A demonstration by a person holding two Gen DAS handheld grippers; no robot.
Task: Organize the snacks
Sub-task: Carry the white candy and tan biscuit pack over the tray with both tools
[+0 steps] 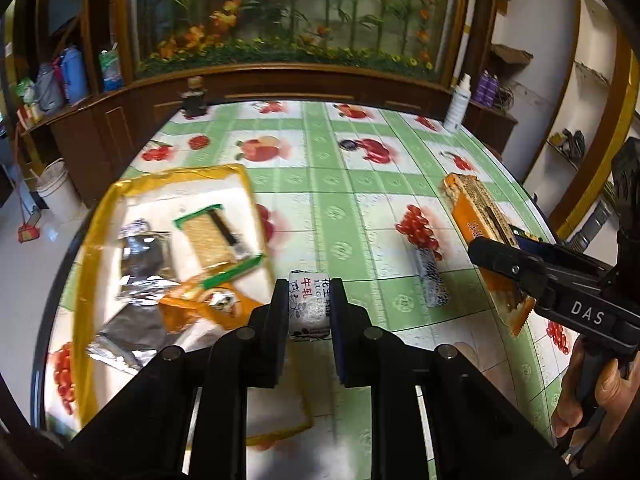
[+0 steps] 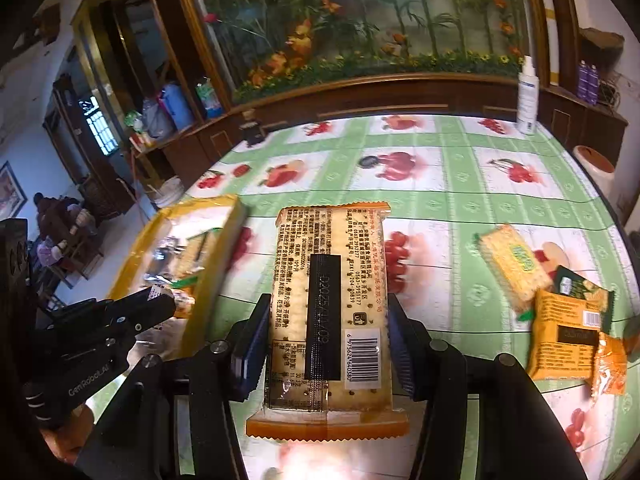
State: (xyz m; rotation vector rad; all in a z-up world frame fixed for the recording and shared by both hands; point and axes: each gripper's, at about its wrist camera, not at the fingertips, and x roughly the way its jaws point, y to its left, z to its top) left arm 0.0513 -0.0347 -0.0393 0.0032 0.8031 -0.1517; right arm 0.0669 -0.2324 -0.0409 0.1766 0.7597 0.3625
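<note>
Two grippers, both loaded. Left gripper (image 1: 309,312) pinches one small white candy (image 1: 309,307) between its pads, held over the near edge of the yellow tray (image 1: 96,216). Right gripper (image 2: 326,344) clamps one long cracker pack (image 2: 328,312), barcode side up, above the tablecloth (image 2: 460,184), to the right of the tray. Tray holds about four items: green-edged cracker pack (image 1: 212,236), foil wrappers, an orange packet. One dotted candy (image 1: 431,282) lies loose on the cloth. Four more snack packs (image 2: 560,320) are clustered at right.
</note>
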